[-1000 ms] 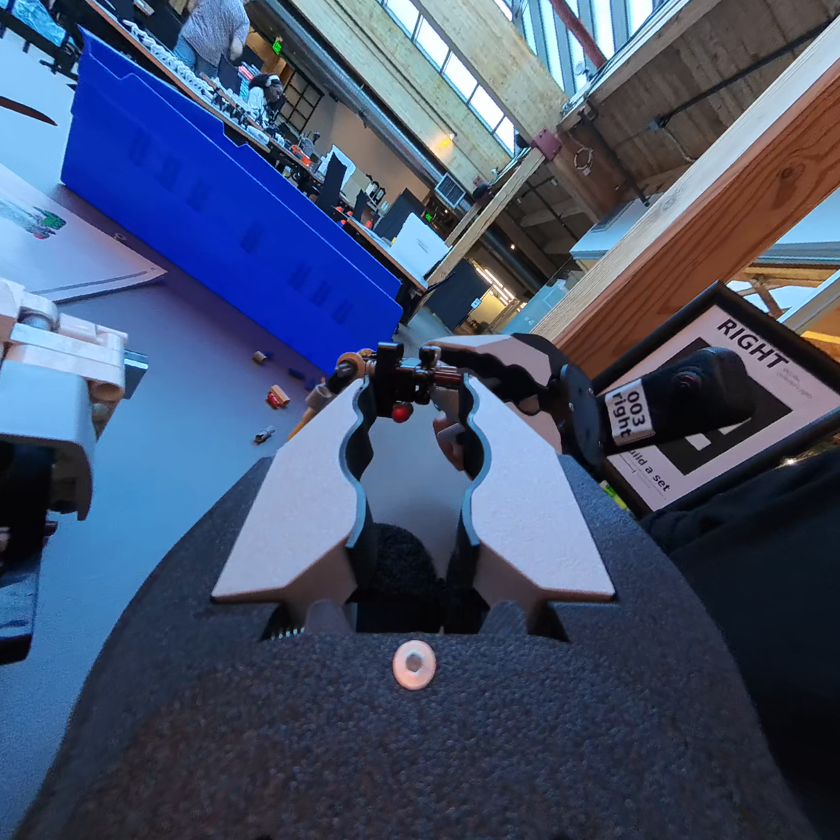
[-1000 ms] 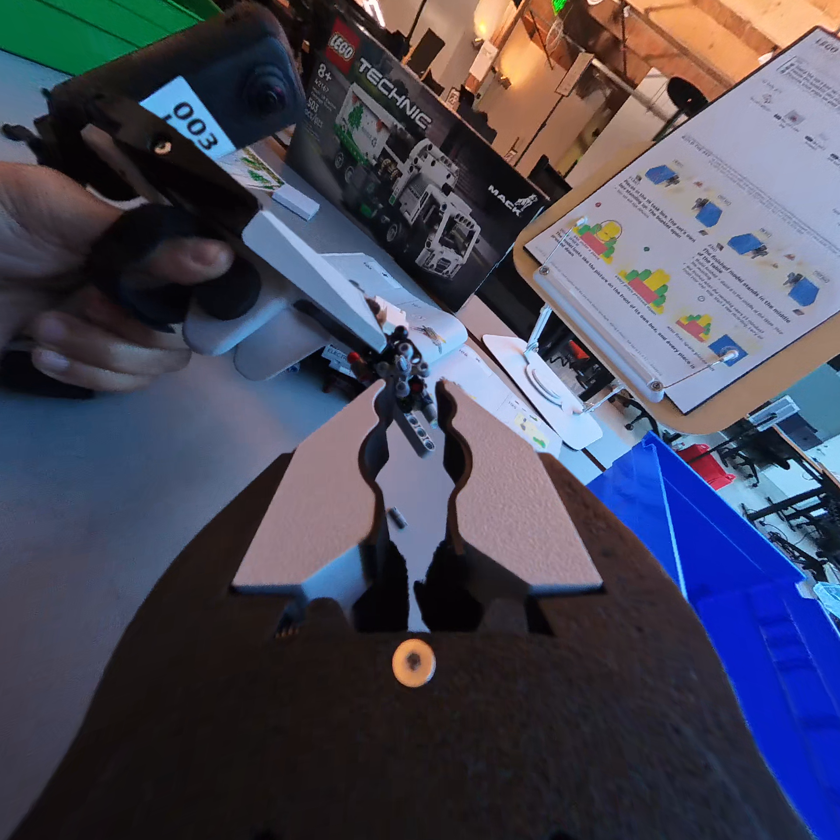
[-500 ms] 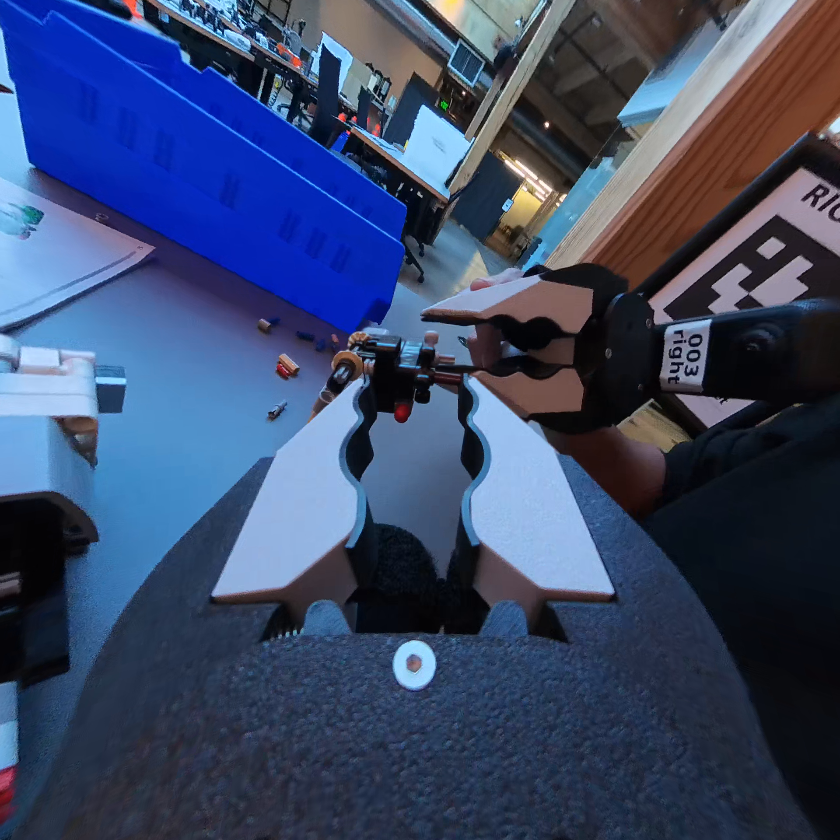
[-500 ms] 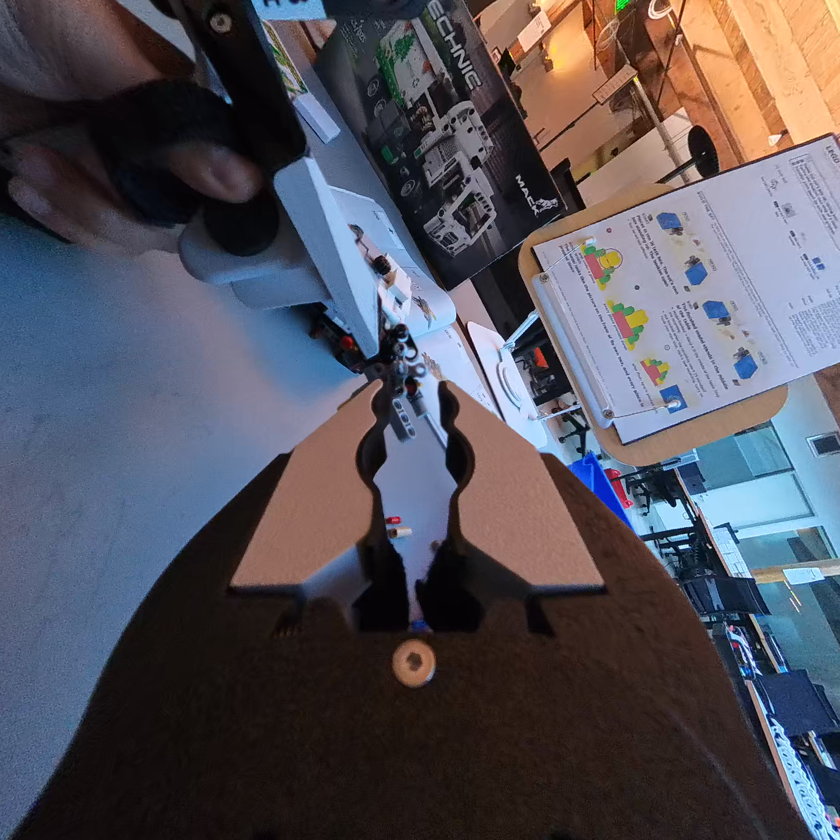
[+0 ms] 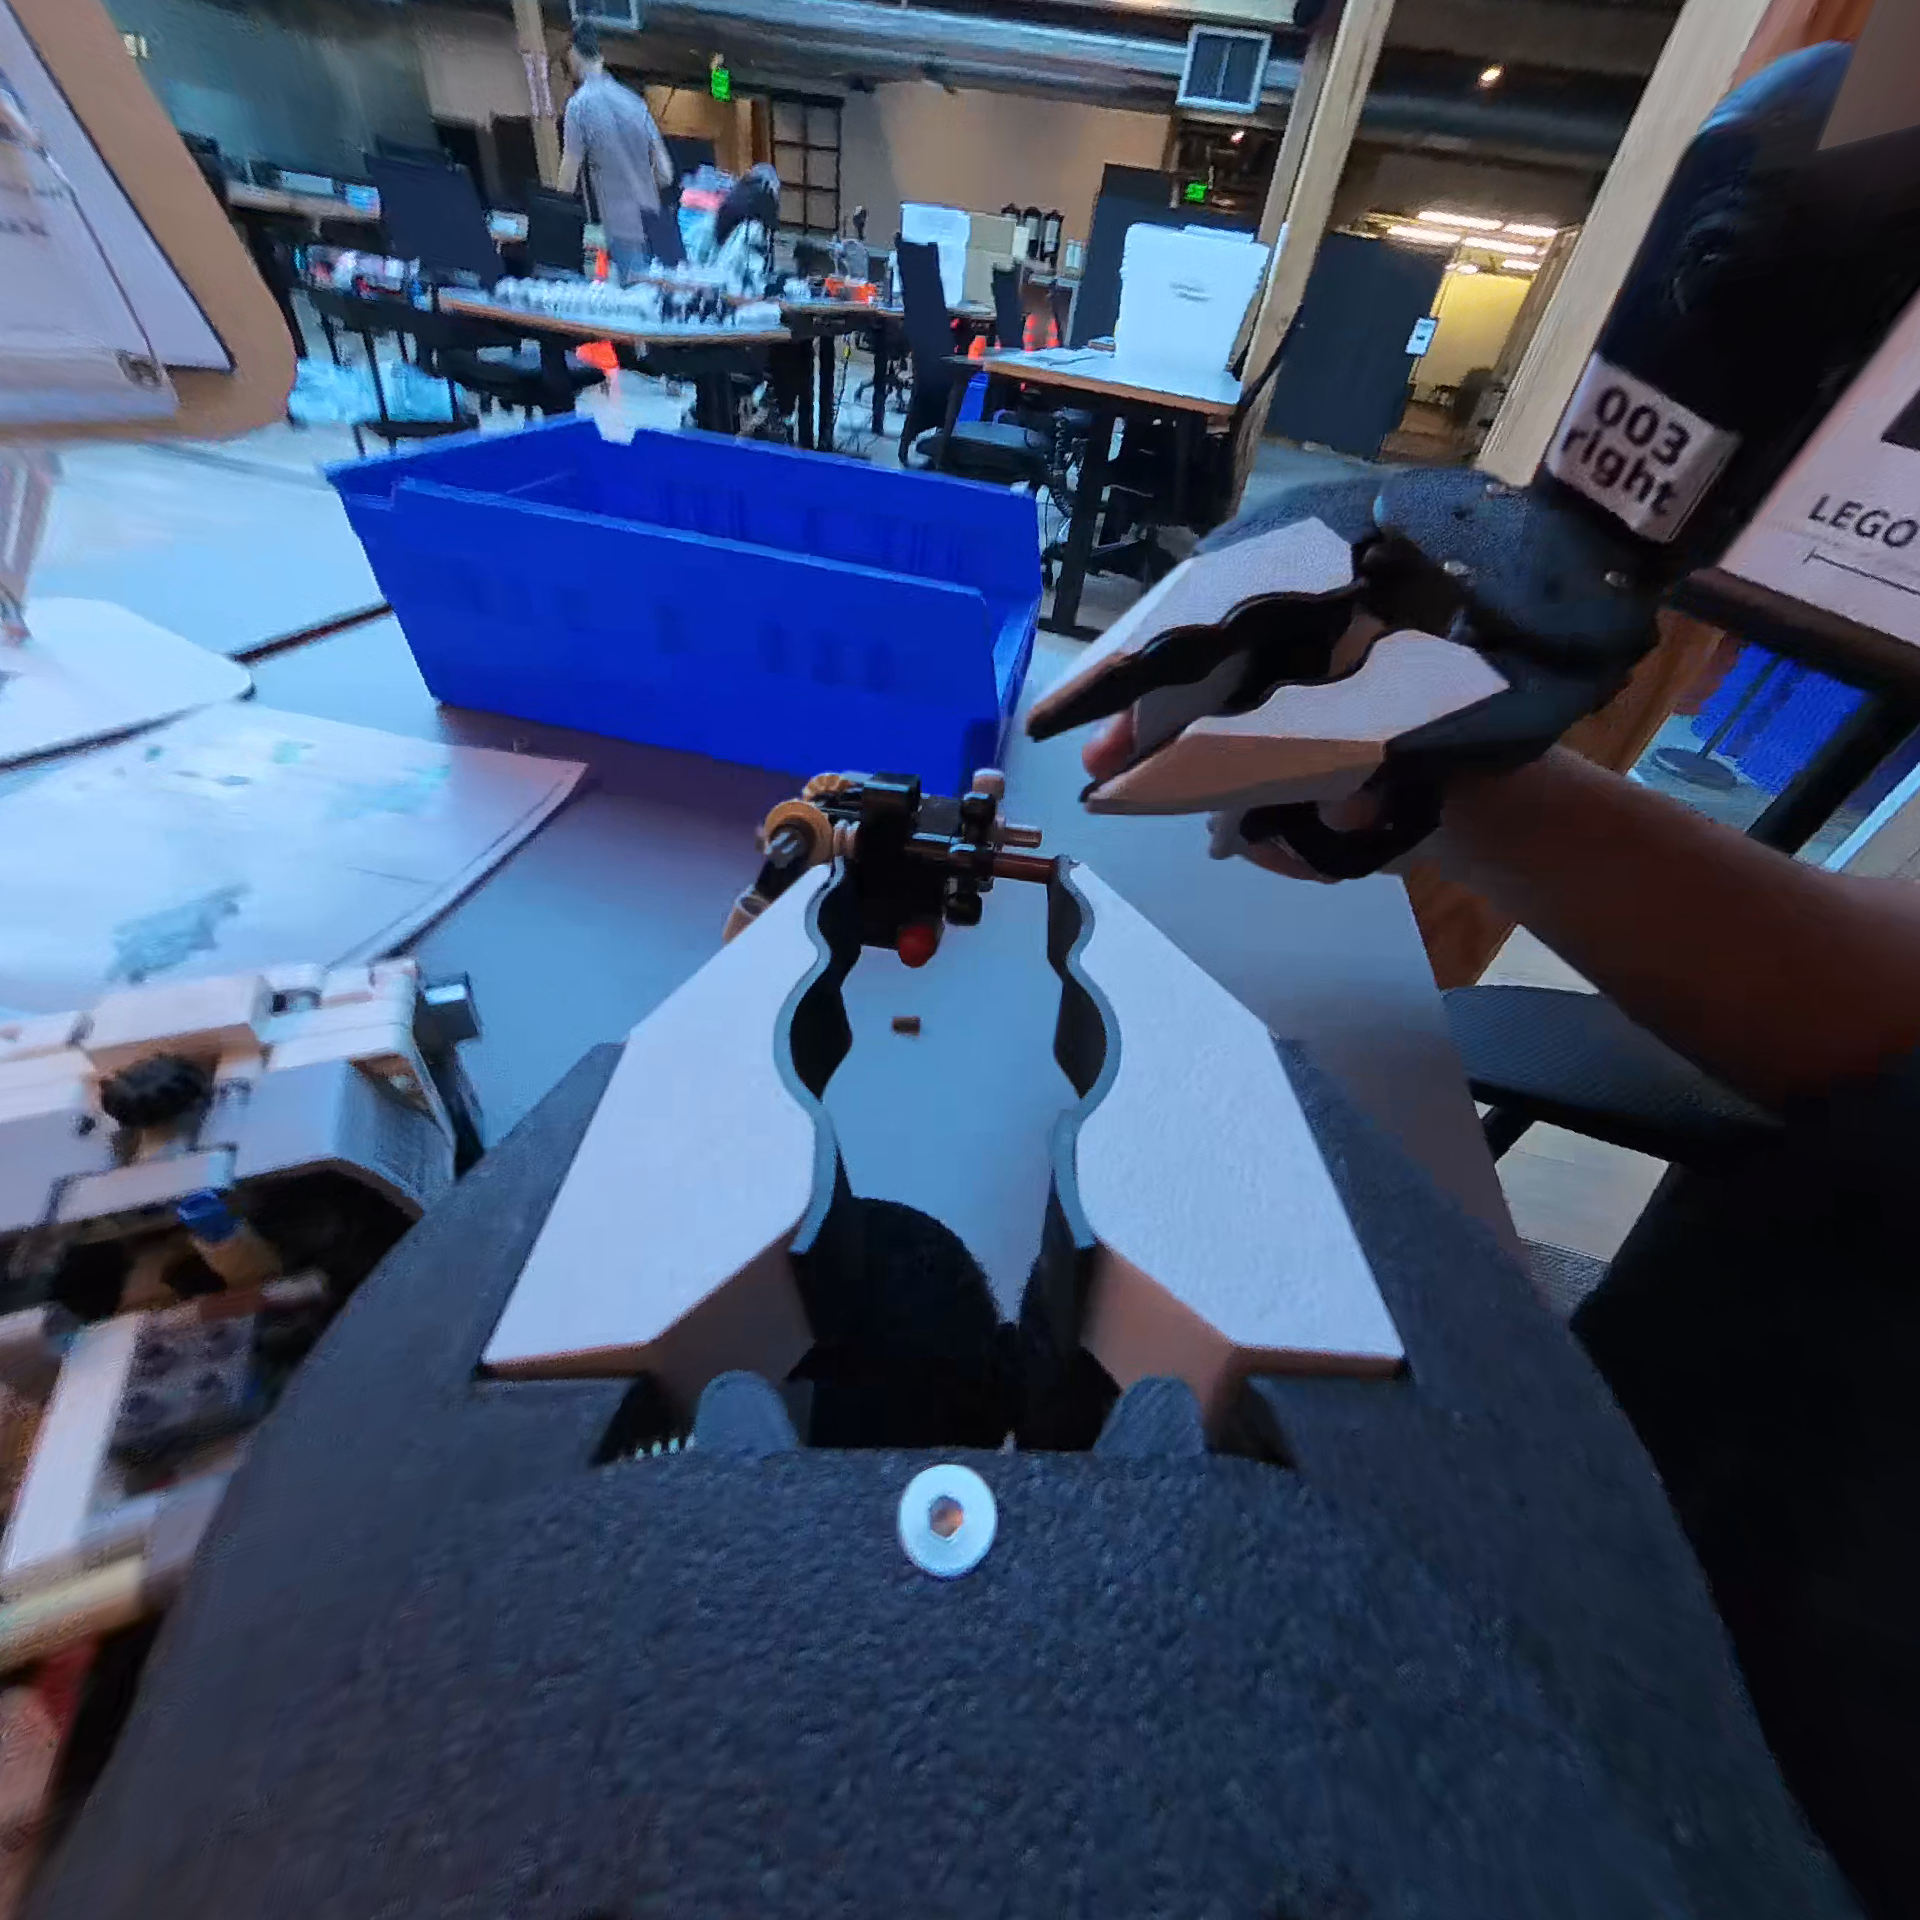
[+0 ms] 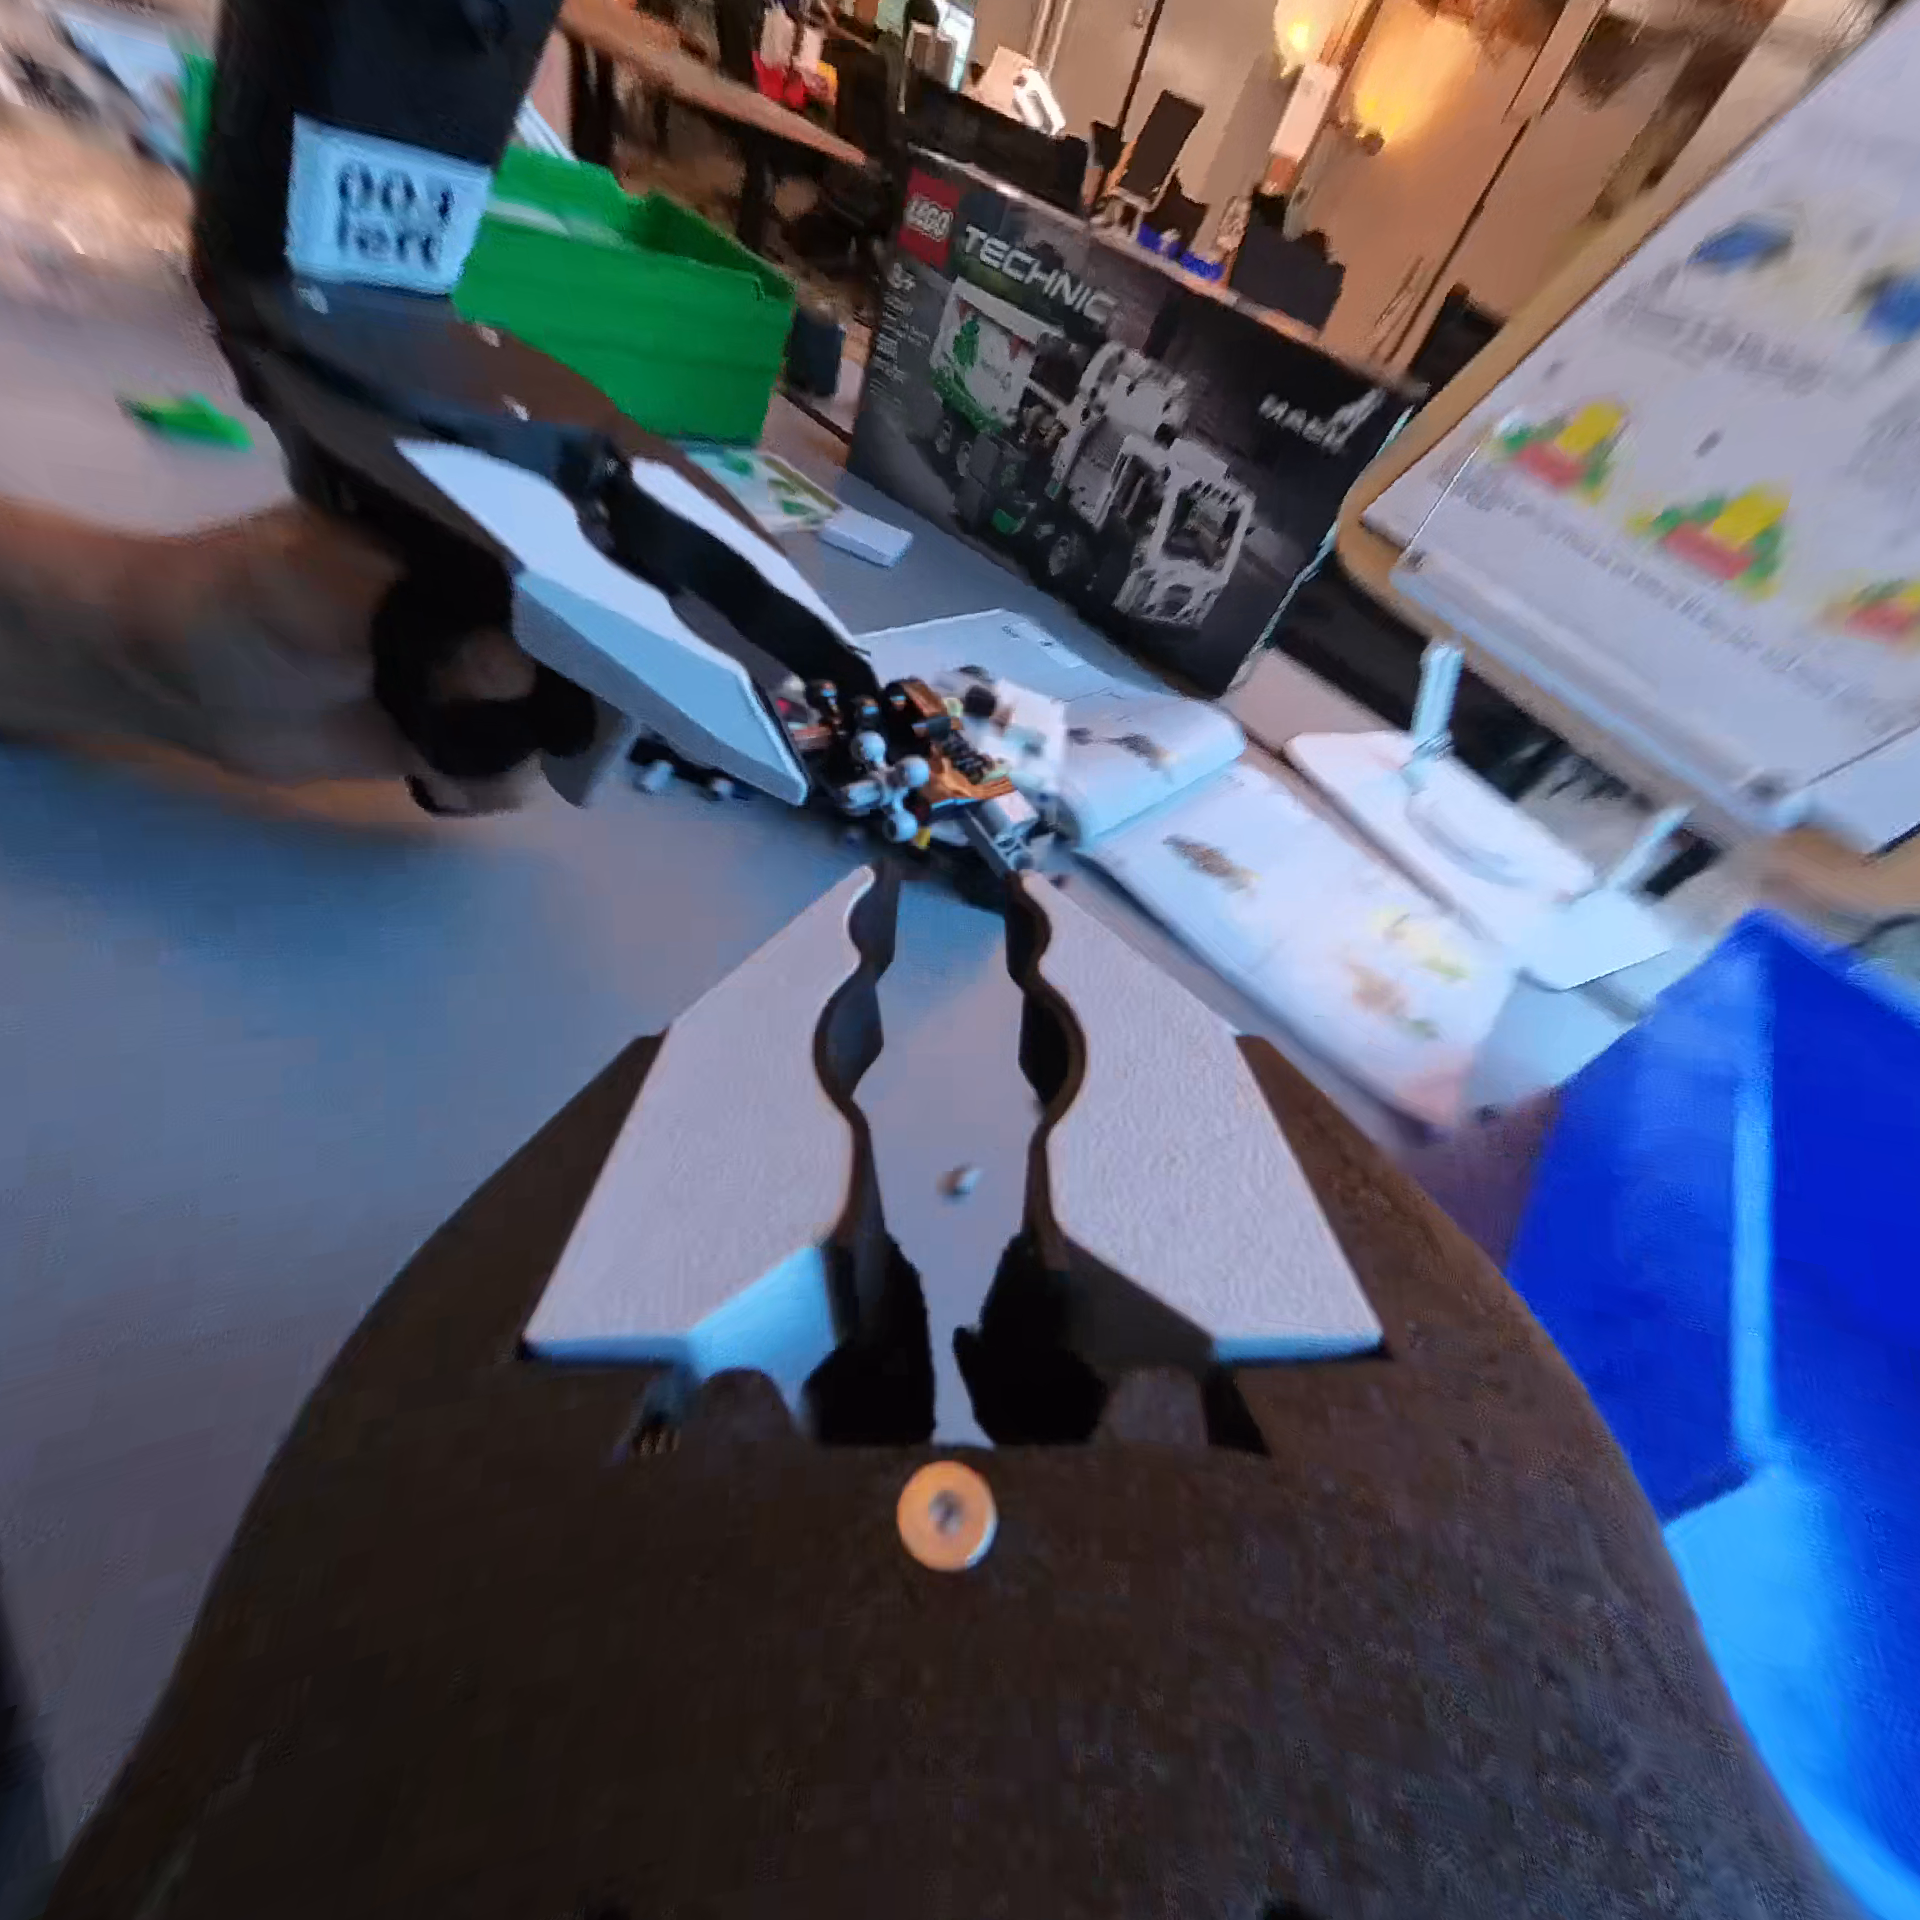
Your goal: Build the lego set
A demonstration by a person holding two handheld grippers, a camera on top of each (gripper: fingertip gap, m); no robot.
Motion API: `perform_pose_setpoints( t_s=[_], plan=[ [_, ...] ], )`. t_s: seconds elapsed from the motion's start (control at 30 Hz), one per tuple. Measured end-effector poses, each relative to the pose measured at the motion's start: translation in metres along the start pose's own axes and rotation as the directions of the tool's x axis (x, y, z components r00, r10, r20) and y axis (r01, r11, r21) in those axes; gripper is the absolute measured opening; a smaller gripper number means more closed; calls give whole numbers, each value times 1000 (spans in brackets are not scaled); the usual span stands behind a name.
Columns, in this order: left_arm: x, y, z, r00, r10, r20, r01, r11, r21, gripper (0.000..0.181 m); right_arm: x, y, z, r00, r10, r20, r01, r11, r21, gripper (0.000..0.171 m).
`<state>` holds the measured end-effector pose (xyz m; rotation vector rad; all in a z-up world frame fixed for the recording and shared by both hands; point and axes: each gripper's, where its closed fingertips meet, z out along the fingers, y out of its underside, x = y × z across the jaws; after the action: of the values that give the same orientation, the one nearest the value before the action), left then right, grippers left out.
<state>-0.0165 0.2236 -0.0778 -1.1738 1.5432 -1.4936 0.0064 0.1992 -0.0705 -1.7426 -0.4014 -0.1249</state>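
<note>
My left gripper (image 5: 940, 878) is shut on a small black Lego sub-assembly (image 5: 904, 857) with a tan gear, a red pin and a brown axle, held above the grey table (image 5: 582, 914). In the right wrist view the same assembly (image 6: 914, 764) sits at the left gripper's fingertips (image 6: 758, 727), with a grey beam (image 6: 997, 842) sticking out toward me. My right gripper (image 6: 948, 881) is slightly open and empty, just short of that beam. It also shows in the left wrist view (image 5: 1060, 758), up and to the right of the assembly. A small loose pin (image 5: 906, 1027) lies on the table.
A partly built white truck model (image 5: 208, 1091) stands at the left. An open instruction booklet (image 6: 1299, 914), a blue bin (image 5: 707, 623), the set's box (image 6: 1091, 488), a green bin (image 6: 623, 312) and a clipboard stand (image 6: 1662, 468) surround the work area. The grippers' ends are close to 4 centimetres from one another.
My right gripper has let go of the grey beam and drawn back from the assembly. My left gripper has tilted down toward the table, still holding the assembly.
</note>
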Motion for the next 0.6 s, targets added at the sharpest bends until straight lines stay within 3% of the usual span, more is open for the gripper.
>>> perform_pose_setpoints(
  t_s=[0.17, 0.27, 0.4, 0.5, 0.6],
  plan=[
    [-4, 25, 1, 991, -56, 117, 68, 993, -96, 34, 0, 23, -11, 959, 278, 49, -277, 961, -19, 20],
    [-9, 31, 3, 978, -1, 208, 33, 988, -148, 35, -1, 29, -8, 905, 418, 81, -414, 908, -62, 21],
    [-5, 13, 5, 933, 158, 322, -131, 986, -105, 34, -27, 0, 4, 719, 624, 306, -633, 770, -82, 21],
    [-3, 0, 4, 886, 230, 403, -221, 973, -68, 34, -27, -16, 10, 562, 736, 378, -772, 631, -82, 20],
    [-1, -8, 3, 839, 308, 449, -314, 947, -63, 34, -18, -18, 14, 534, 763, 363, -804, 592, -63, 13]
  ],
)
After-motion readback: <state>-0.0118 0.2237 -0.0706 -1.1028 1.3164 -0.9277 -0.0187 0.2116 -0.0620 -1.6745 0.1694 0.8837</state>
